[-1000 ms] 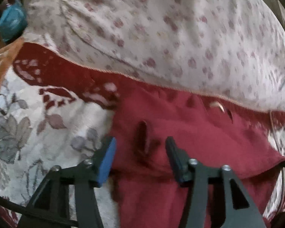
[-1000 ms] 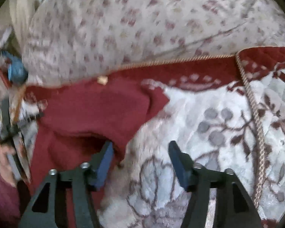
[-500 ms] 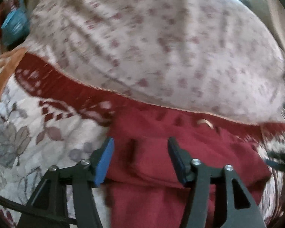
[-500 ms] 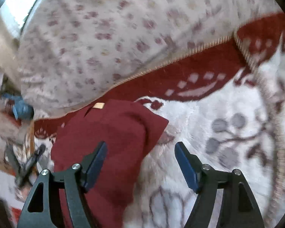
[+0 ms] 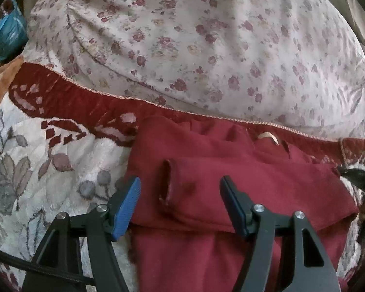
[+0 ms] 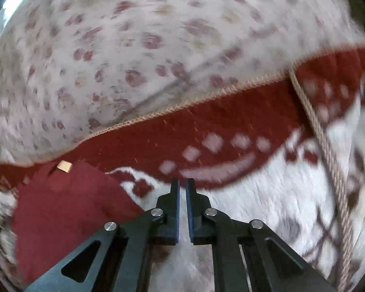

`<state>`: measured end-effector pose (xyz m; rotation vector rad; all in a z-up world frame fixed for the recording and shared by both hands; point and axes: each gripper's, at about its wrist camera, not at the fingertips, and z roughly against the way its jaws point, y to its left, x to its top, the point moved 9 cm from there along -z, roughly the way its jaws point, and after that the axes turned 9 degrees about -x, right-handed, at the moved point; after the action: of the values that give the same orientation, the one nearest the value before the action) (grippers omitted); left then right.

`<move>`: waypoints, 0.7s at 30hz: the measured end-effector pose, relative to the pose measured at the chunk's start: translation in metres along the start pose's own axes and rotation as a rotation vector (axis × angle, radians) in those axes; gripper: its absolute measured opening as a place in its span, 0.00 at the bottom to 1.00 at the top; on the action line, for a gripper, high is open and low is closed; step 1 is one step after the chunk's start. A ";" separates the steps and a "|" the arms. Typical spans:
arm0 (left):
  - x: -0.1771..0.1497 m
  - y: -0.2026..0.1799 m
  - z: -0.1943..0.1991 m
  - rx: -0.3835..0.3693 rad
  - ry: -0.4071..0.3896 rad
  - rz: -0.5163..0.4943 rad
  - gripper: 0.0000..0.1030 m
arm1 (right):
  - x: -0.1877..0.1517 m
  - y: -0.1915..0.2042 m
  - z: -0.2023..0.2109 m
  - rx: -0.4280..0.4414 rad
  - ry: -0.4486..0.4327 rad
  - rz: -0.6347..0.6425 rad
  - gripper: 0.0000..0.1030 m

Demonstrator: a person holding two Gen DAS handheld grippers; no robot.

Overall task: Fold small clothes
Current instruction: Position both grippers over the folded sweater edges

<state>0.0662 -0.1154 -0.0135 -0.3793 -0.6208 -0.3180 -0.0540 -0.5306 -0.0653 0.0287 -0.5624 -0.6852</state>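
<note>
A: Red garment [image 5: 243, 194] partly folded, lying on blanket [image 5: 36, 182] near its far red border, beside floral pillow [image 5: 206, 36].

B: Left gripper [image 5: 180, 194] spread wide above fold, holding nothing. Right gripper [image 6: 182, 209] nearly closed, empty, beside garment. Next, probably: grasp near edge, fold again.

A dark red garment [image 5: 243, 182] lies folded on the floral blanket [image 5: 36, 170], its upper edge against the blanket's red border, a tan label [image 5: 269, 136] showing at that edge.
</note>
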 end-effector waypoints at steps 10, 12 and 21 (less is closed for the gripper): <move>-0.012 -0.003 -0.010 0.039 0.043 -0.045 0.65 | -0.070 0.077 0.085 0.191 -0.009 0.296 0.55; -0.015 -0.003 -0.010 0.044 0.050 -0.050 0.65 | -0.089 0.066 0.068 0.007 0.020 0.406 0.34; -0.010 0.006 0.004 0.038 0.013 0.008 0.68 | -0.079 0.041 0.093 0.022 -0.031 0.240 0.48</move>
<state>0.0588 -0.1073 -0.0185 -0.3435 -0.6117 -0.3002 -0.1269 -0.4364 -0.0156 -0.0288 -0.5920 -0.4471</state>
